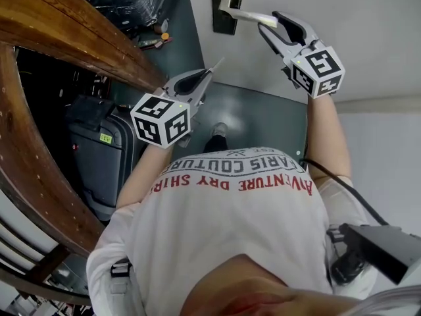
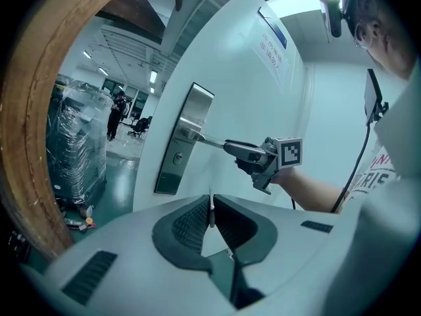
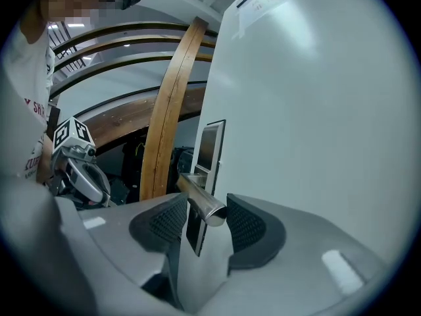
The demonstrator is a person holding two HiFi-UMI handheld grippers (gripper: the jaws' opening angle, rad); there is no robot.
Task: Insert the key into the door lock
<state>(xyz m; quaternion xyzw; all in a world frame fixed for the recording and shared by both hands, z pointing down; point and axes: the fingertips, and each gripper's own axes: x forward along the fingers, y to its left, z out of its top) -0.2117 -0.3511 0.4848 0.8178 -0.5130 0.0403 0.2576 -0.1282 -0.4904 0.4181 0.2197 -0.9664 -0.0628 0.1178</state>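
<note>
Now the key is pinched, keyhole ahead-left of it.
Your left hand-held gripper point(image 2: 210, 203) is pressed together on the key point(image 2: 211, 210), blade running along the jaws. The keyhole point(image 2: 177, 157) is on the lock plate below the handle point(image 2: 197, 137), well apart. Your right hand-held gripper point(image 3: 208, 206) is spread around the handle end, nearer the door.

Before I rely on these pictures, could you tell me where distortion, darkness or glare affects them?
Head view: dark beneath the wooden arch. Left gripper view: fisheye bows the door, corners black. Right gripper view: the door handle shines at its tip, slightly soft.
</note>
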